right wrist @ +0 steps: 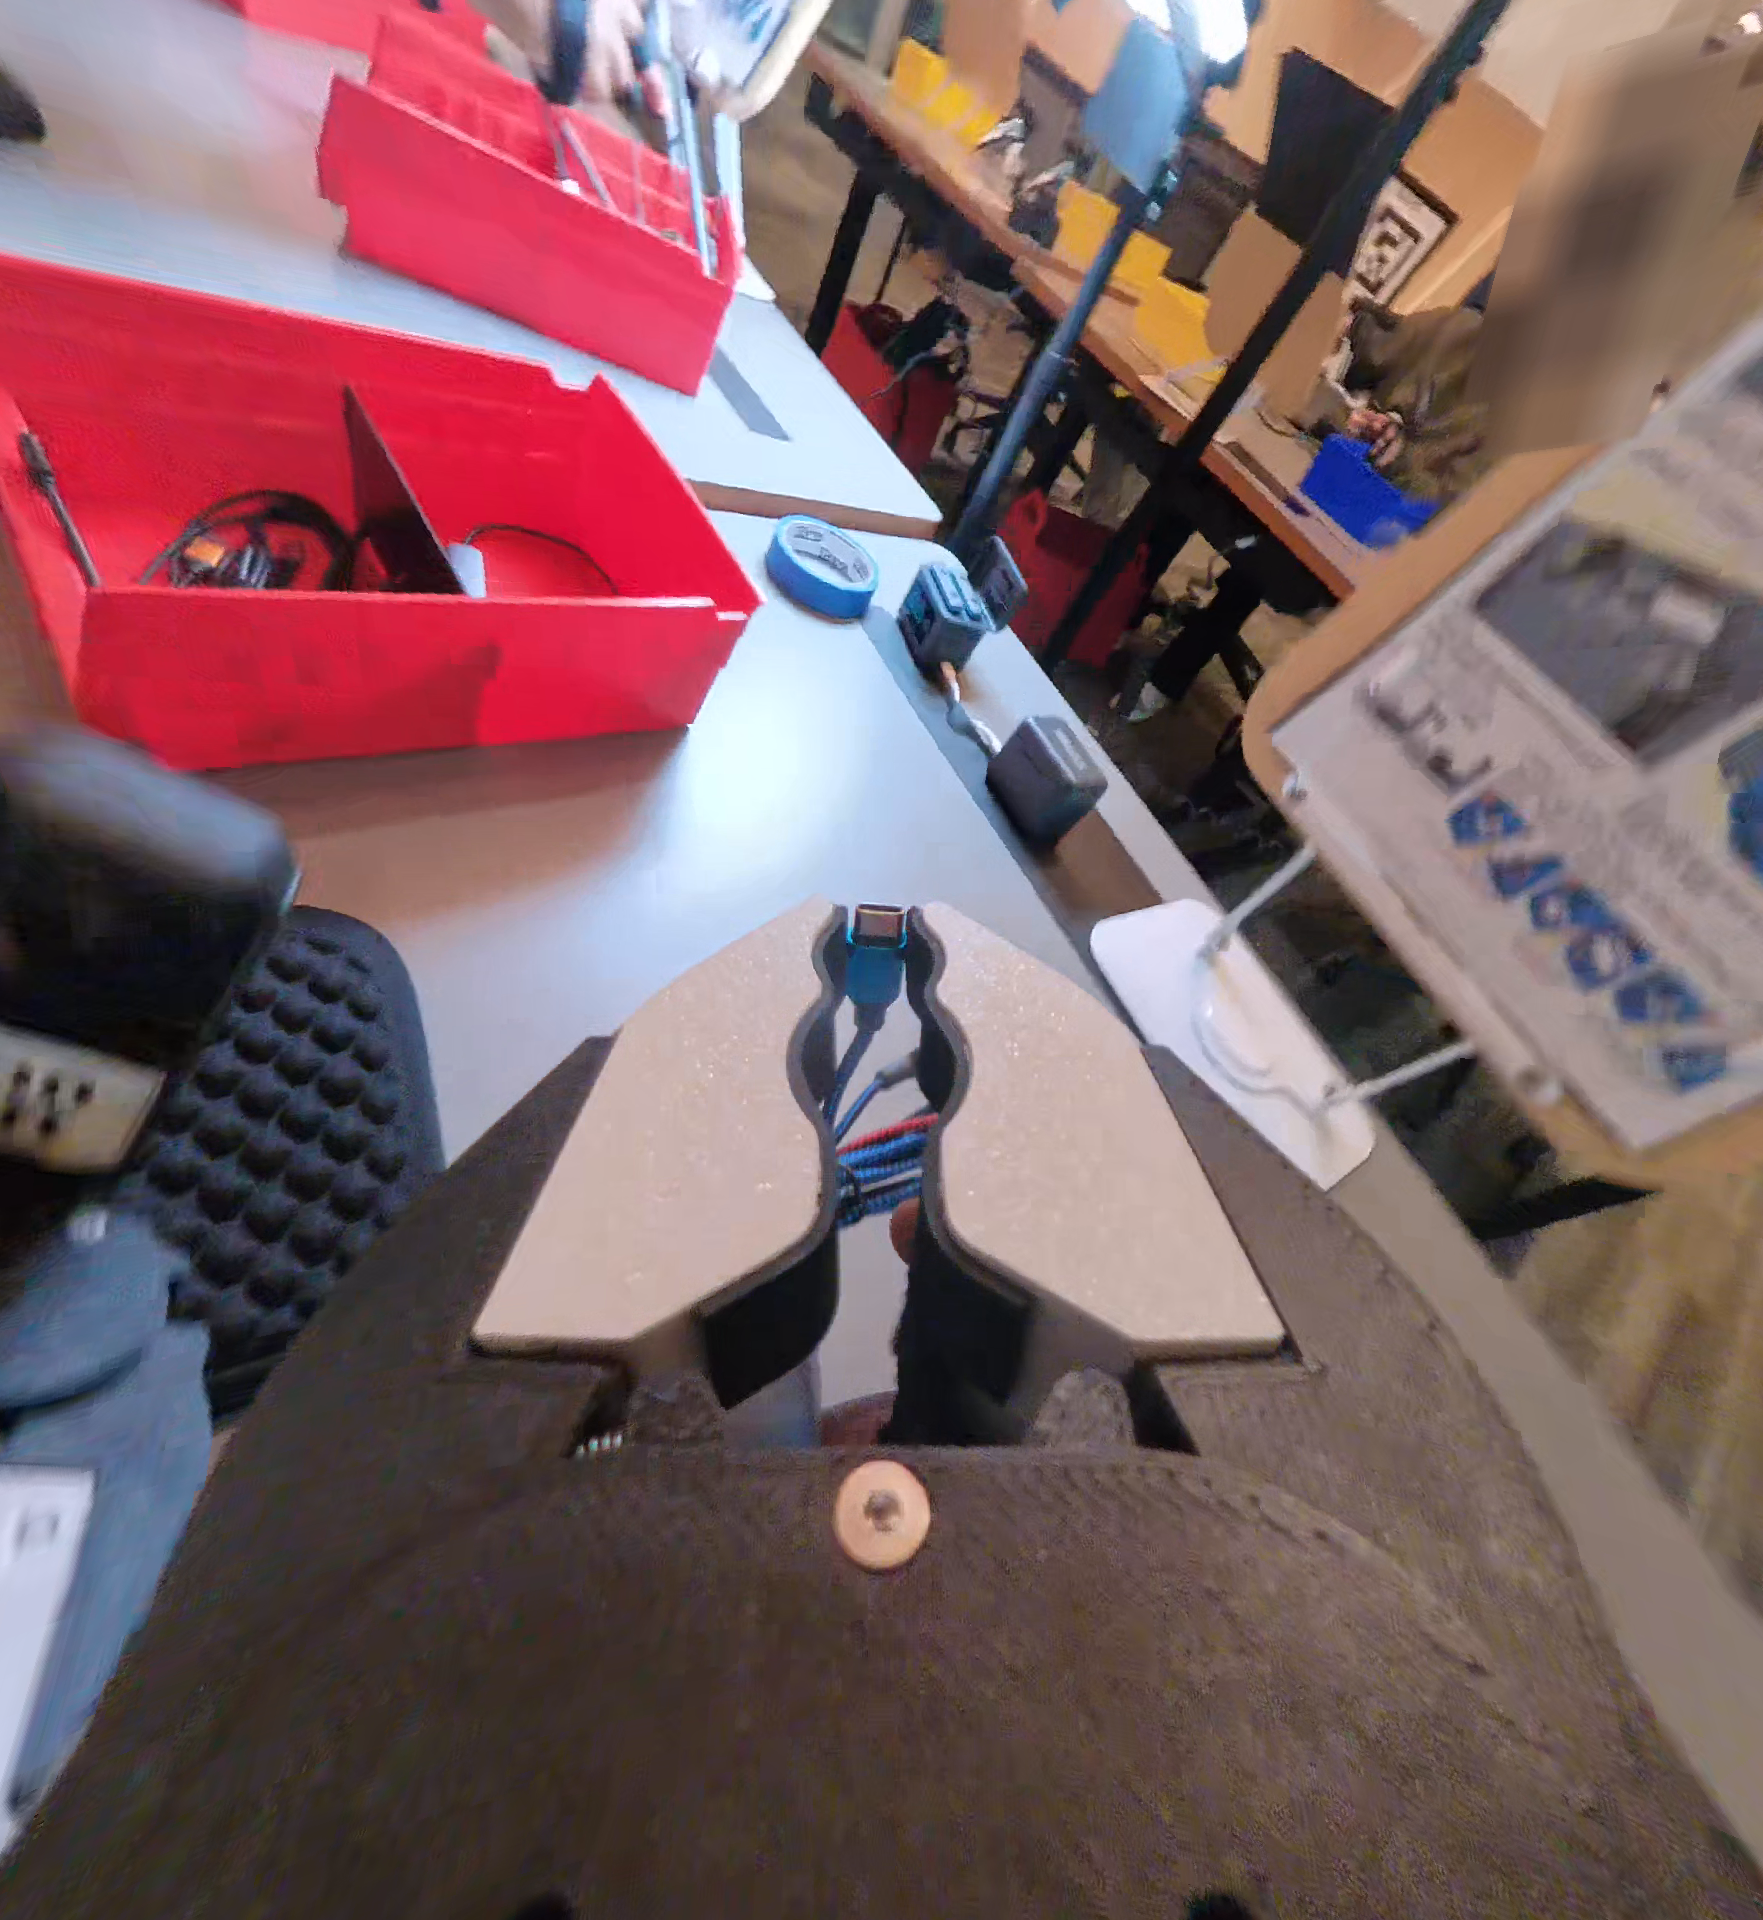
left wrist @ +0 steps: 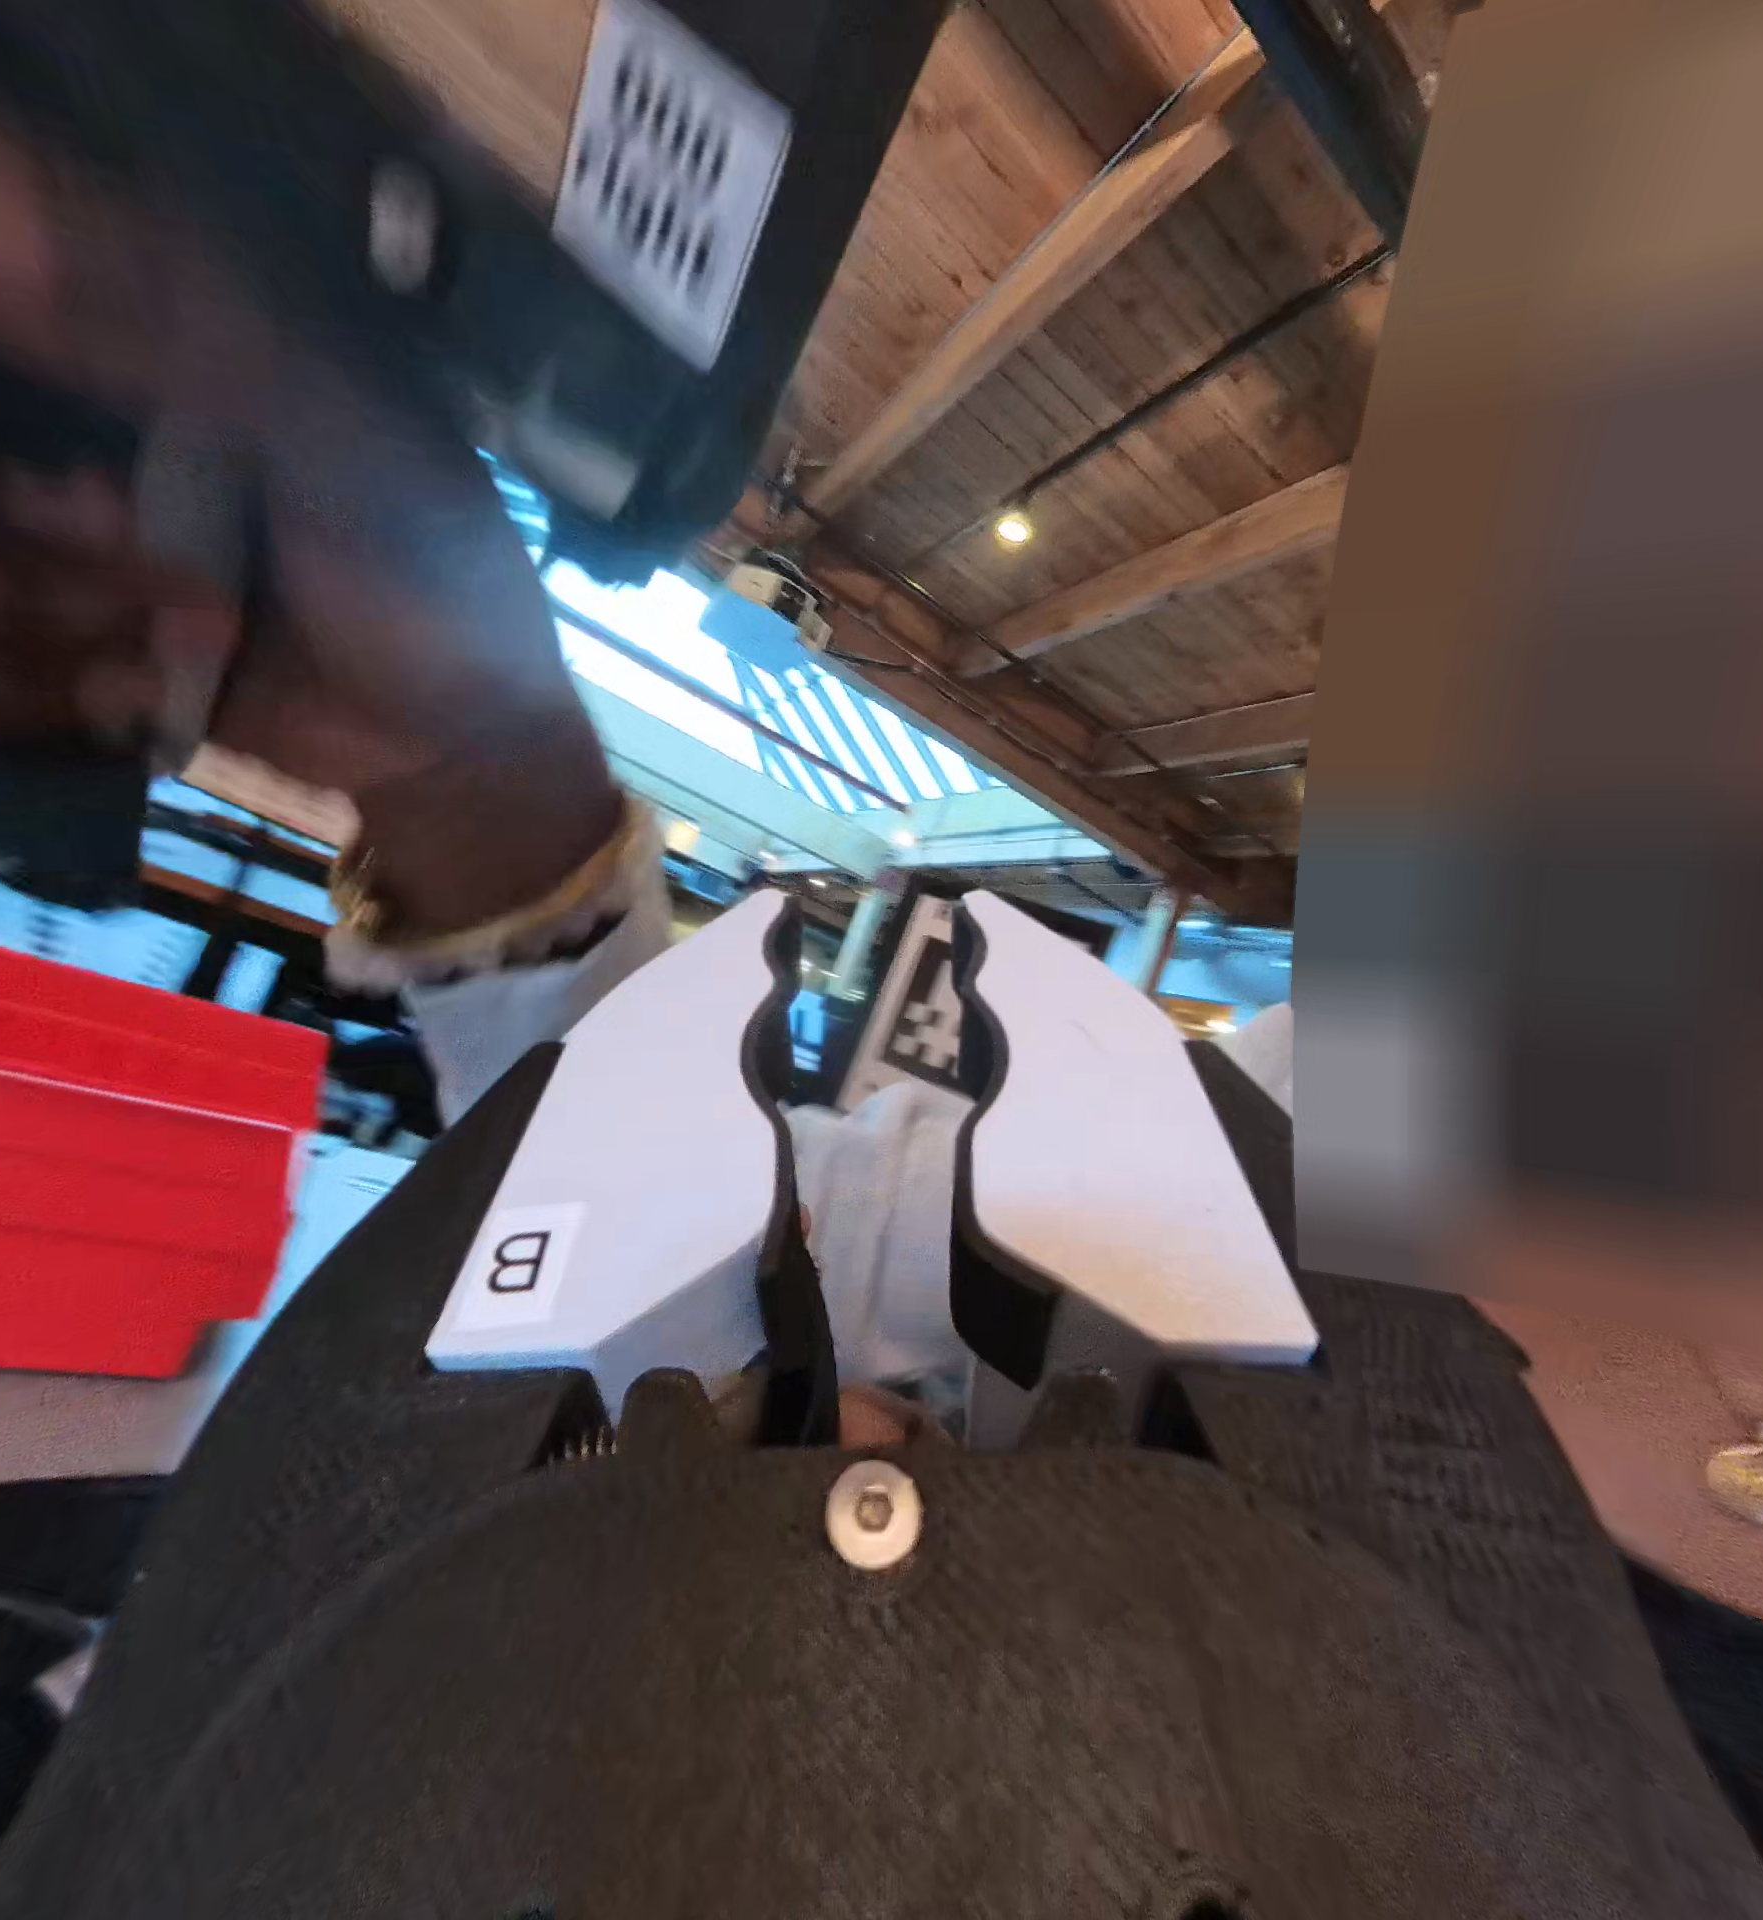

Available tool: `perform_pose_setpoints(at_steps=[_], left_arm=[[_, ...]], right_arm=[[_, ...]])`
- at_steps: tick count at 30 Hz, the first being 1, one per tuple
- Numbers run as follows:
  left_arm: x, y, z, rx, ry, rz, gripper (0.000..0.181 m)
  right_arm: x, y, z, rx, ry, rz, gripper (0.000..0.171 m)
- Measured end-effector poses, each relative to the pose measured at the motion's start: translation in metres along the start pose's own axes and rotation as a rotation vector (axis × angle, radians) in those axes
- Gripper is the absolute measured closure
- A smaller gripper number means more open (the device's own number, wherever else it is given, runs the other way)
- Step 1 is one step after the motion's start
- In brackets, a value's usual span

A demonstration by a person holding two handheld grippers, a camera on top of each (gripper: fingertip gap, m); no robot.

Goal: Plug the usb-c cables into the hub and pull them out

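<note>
My right gripper (right wrist: 872, 920) is shut on a blue USB-C plug (right wrist: 869, 966), whose metal tip pokes out past the fingertips. Blue and red braided cables (right wrist: 882, 1153) run back between the fingers. It is held above the grey table (right wrist: 648, 831). A dark cube with ports (right wrist: 944, 613) and a dark block (right wrist: 1043, 779), joined by a short lead, sit at the table's right edge, ahead of the plug. My left gripper (left wrist: 872, 914) points up at the ceiling with a narrow gap between its fingers and nothing in it. A blurred hand with the other gripper (left wrist: 586, 312) is above it.
A red bin (right wrist: 389, 675) with black cables stands at the left; a second red bin (right wrist: 524, 229) stands behind it. A blue tape roll (right wrist: 820, 566) lies near the cube. A paper sheet on a wire stand (right wrist: 1583, 779) is at the right. A black chair cushion (right wrist: 285, 1122) is at the lower left. The left gripper's tips are roughly 20 cm from the right gripper's.
</note>
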State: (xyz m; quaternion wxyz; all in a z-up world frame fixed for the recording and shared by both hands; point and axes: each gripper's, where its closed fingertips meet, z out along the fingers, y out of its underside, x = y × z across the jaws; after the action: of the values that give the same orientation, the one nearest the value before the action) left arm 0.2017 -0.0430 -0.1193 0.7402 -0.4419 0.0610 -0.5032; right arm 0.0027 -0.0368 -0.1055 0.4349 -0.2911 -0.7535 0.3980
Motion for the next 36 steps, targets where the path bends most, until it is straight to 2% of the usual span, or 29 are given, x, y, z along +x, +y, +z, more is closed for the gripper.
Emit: perform_pose_setpoints(at_steps=[1, 4, 7, 10, 13, 15, 18, 20, 23, 29, 32, 36], left_arm=[[-0.007, 0.006, 0.001, 0.007, -0.036, 0.074, 0.153], [-0.045, 0.002, -0.004, 0.132, -0.227, 0.322, 0.147], [-0.059, -0.039, -0.018, 0.283, -0.279, 0.454, 0.141], [-0.03, -0.101, -0.035, 0.442, -0.236, 0.611, 0.138], [0.01, -0.126, -0.046, 0.439, -0.178, 0.777, 0.136], [0.019, -0.127, -0.046, 0.389, -0.207, 0.87, 0.136], [0.025, -0.111, -0.039, 0.281, -0.198, 0.901, 0.144], [0.019, -0.101, -0.039, 0.228, -0.248, 0.934, 0.149], [0.012, -0.092, -0.04, 0.173, -0.263, 0.9, 0.165], [0.006, -0.064, -0.029, -0.031, -0.202, 0.837, 0.166], [0.01, -0.058, -0.024, -0.048, -0.17, 0.818, 0.164], [0.008, -0.053, -0.023, -0.067, -0.178, 0.798, 0.17]], right_arm=[[-0.001, -0.018, 0.005, 0.0, -0.011, -0.046, 0.161], [-0.017, -0.081, 0.005, 0.073, -0.05, -0.125, 0.161], [-0.044, -0.126, -0.015, 0.185, -0.113, -0.125, 0.161], [-0.068, -0.129, -0.042, 0.29, -0.224, -0.024, 0.161], [-0.072, -0.107, -0.061, 0.372, -0.282, 0.128, 0.161], [-0.07, -0.093, -0.069, 0.449, -0.303, 0.219, 0.162], [-0.067, -0.074, -0.077, 0.566, -0.329, 0.34, 0.161], [-0.071, -0.066, -0.084, 0.661, -0.377, 0.405, 0.162], [-0.077, -0.054, -0.092, 0.76, -0.39, 0.384, 0.161], [-0.082, -0.04, -0.115, 0.881, -0.48, 0.357, 0.161], [-0.085, -0.033, -0.119, 0.903, -0.537, 0.36, 0.161], [-0.088, -0.026, -0.124, 0.942, -0.537, 0.352, 0.161]])
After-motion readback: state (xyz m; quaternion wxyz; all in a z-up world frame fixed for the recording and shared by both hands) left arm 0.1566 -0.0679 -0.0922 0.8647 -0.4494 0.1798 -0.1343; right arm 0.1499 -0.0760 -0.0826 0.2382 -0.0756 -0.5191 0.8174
